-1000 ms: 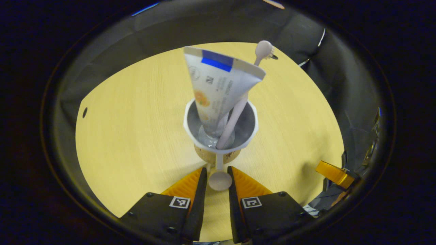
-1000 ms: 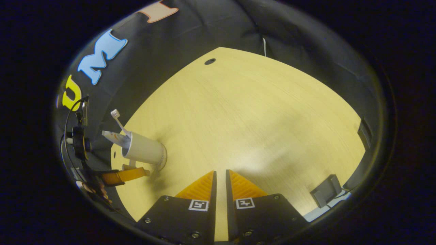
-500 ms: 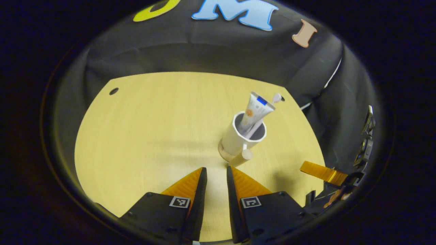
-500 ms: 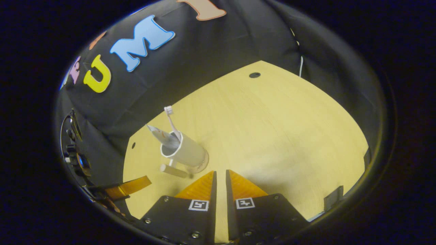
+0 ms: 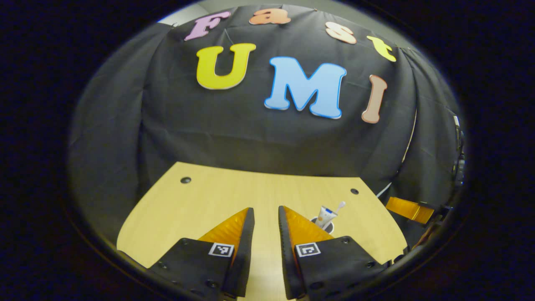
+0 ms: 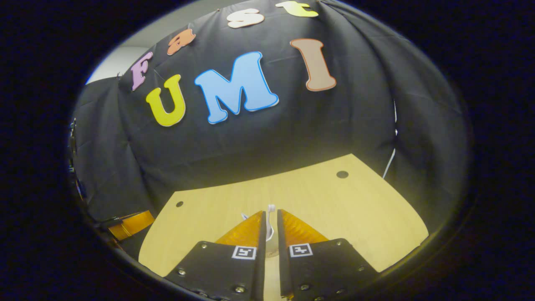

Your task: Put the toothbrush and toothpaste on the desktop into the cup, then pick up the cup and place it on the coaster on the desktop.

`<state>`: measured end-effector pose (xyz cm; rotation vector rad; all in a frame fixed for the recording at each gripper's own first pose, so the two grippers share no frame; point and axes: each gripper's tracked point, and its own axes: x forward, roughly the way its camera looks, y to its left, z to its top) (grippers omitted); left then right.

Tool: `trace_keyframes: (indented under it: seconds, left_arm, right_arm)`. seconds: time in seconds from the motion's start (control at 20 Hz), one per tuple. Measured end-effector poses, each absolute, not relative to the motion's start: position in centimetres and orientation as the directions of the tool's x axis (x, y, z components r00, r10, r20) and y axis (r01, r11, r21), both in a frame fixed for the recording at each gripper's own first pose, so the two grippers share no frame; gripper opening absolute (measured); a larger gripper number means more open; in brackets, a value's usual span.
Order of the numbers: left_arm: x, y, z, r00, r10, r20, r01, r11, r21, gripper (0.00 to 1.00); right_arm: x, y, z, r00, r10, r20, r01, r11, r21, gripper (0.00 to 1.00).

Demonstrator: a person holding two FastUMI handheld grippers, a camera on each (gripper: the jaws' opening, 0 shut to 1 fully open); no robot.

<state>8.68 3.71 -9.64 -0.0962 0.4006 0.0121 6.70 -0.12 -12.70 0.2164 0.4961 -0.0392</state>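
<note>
A: Where is the cup (image 5: pixel 324 226) in the left gripper view?

B: At about 4 o'clock from the middle, just past the tip of the inner finger (image 5: pixel 297 225) of the left tool (image 5: pixel 266 213). Its round white rim is visible; the lower body is hidden behind that finger. I cannot see what is under it.

A: And what is inside it?

B: A toothpaste tube (image 5: pixel 324 215), flat and pale, with a blue band near its crimped top end, and a slim toothbrush (image 5: pixel 337 207) that leans toward 1 o'clock.

A: How does the left tool stand?

B: Its two wedge-shaped fingers are slightly apart, with a narrow gap, and nothing is between them. They have a ribbed inner face.

A: And the right one?

B: In the right gripper view, the right tool (image 6: pixel 270 217) has its fingers almost pressed together, with a thin slit, holding nothing. Through the slit a piece of the white rim and the bristle head of the toothbrush (image 6: pixel 271 207) are visible, beyond the tips.

A: What about the counter (image 5: pixel 209 200)?

B: Smooth, light wood grain, with rounded corners and small dark round holes (image 5: pixel 185 180) near the far edge. At 3 o'clock in the left gripper view, the other tool's finger (image 5: pixel 408 210) reaches in from the edge.
</note>
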Motion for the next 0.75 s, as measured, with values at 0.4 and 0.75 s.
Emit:
trace_keyframes:
  seconds: [0.4, 0.75]
  left_arm:
    - [8.8, 5.4, 4.2, 0.998, -0.004, -0.055, 0.003, 1.0, -0.021, 0.39]
    - [6.9, 5.7, 9.3, 0.998, -0.006, 0.069, 0.003, 0.999, 0.032, 0.34]
  right_arm:
    - [8.9, 0.5, -0.5, 0.975, -0.058, -0.214, 0.089, 0.986, 0.138, 0.14]
    - [8.0, 5.1, 5.4, 0.997, -0.005, -0.071, 0.008, 0.999, 0.037, 0.14]
